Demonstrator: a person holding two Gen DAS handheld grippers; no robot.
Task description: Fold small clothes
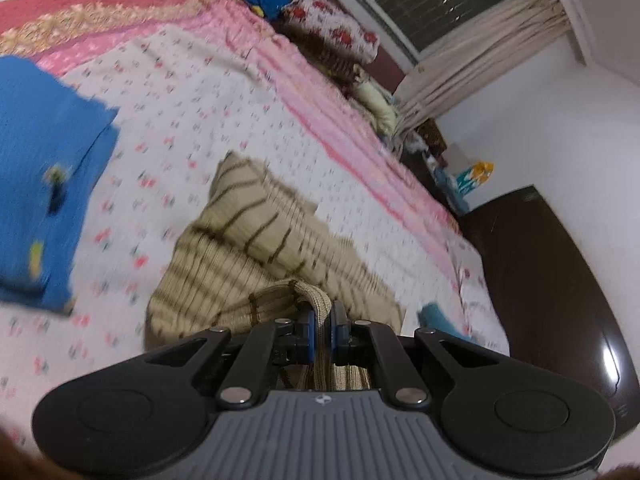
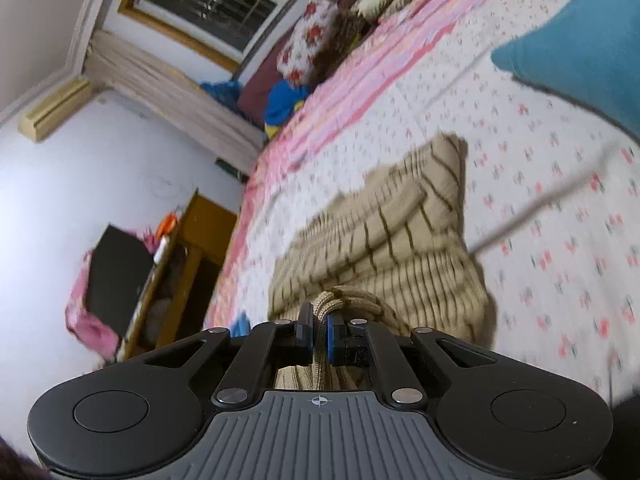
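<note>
My left gripper [image 1: 322, 322] and right gripper [image 2: 319, 330] each pinch a near-edge corner of the beige, brown-striped knitted garment [image 1: 256, 236]; its length trails ahead across the floral bedsheet [image 1: 192, 80].

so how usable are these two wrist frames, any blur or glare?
Left wrist: motion blur smears the floral bedsheet and beige striped knit garment; glare on the dark glossy cabinet. Right wrist: similar smear; the tool stays sharp; fisheye bends the window.
</note>
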